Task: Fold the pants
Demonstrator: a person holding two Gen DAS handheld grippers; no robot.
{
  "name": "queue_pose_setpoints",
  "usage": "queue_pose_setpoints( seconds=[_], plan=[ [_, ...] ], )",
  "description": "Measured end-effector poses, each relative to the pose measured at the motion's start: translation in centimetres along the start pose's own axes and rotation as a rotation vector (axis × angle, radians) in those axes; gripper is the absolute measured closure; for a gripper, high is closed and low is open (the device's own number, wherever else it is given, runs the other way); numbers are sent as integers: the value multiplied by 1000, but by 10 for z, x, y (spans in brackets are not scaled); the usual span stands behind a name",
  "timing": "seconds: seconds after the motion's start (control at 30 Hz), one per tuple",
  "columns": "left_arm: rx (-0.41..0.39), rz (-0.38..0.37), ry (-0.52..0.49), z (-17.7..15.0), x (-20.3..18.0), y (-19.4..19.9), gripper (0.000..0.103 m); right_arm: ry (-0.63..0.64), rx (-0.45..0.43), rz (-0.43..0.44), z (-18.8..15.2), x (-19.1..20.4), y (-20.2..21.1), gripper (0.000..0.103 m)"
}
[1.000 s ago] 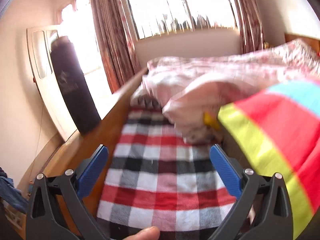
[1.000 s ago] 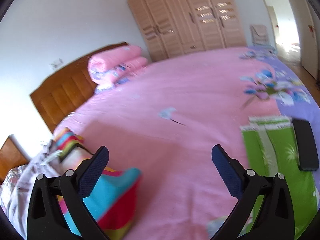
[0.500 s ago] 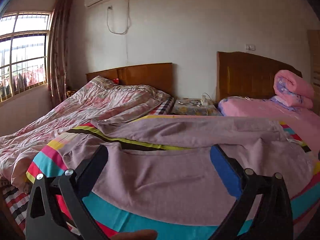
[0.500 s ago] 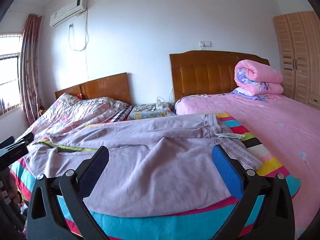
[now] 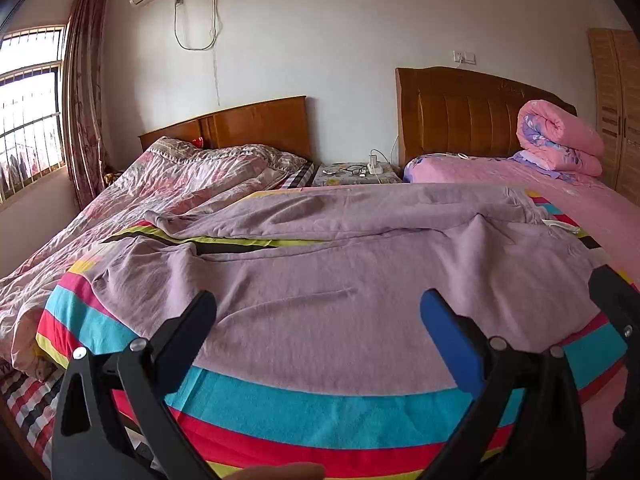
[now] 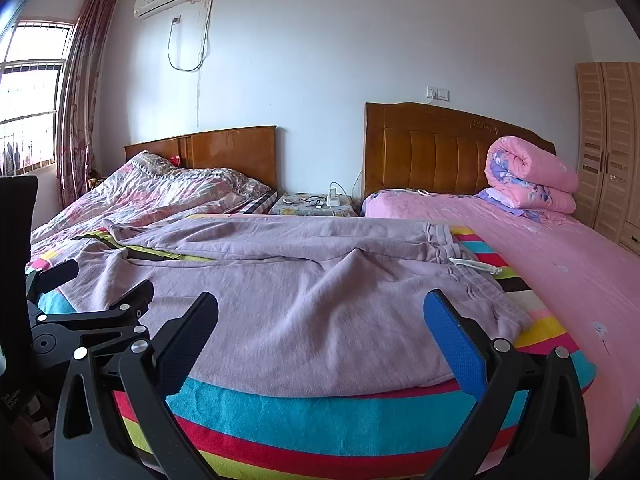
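Lilac sweatpants [image 5: 320, 272] [image 6: 304, 280] lie spread sideways on a striped blanket [image 5: 312, 412] [image 6: 320, 412], waistband to the right with a white drawstring [image 6: 476, 266], legs stretching left with a gap between them. My left gripper [image 5: 318, 312] hovers open above the near leg's lower edge, holding nothing. My right gripper [image 6: 320, 312] hangs open over the seat and near edge of the pants, also empty. The left gripper [image 6: 84, 316] shows at the left of the right wrist view; part of the right gripper [image 5: 616, 304] shows at the right edge of the left wrist view.
A floral quilt [image 5: 132, 200] covers the left bed. The pink bed [image 6: 560, 264] on the right carries a rolled pink duvet [image 6: 528, 180]. A nightstand [image 6: 316, 204] with a charger stands between the headboards. A wardrobe [image 6: 612, 144] is at far right, a window [image 5: 28, 112] at left.
Both cameras swung from looking about the room to face the pants head on, then came lower and closer to the near edge. Both grippers stayed open.
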State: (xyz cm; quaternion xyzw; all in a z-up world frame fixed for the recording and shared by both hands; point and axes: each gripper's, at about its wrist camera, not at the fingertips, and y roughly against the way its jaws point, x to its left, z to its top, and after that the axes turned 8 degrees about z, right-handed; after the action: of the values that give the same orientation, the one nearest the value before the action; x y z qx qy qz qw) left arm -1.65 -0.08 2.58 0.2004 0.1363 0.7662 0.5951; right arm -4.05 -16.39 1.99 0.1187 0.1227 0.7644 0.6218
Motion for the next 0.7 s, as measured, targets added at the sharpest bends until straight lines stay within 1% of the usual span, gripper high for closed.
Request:
queue_pose_setpoints(
  seconds=[0.13, 0.7],
  plan=[
    [18, -29, 10, -2, 3, -2, 1, -8, 13, -2, -1, -4, -3, 4],
    [44, -28, 22, -5, 10, -9, 1, -11, 26, 8, -4, -4, -6, 4]
  ],
)
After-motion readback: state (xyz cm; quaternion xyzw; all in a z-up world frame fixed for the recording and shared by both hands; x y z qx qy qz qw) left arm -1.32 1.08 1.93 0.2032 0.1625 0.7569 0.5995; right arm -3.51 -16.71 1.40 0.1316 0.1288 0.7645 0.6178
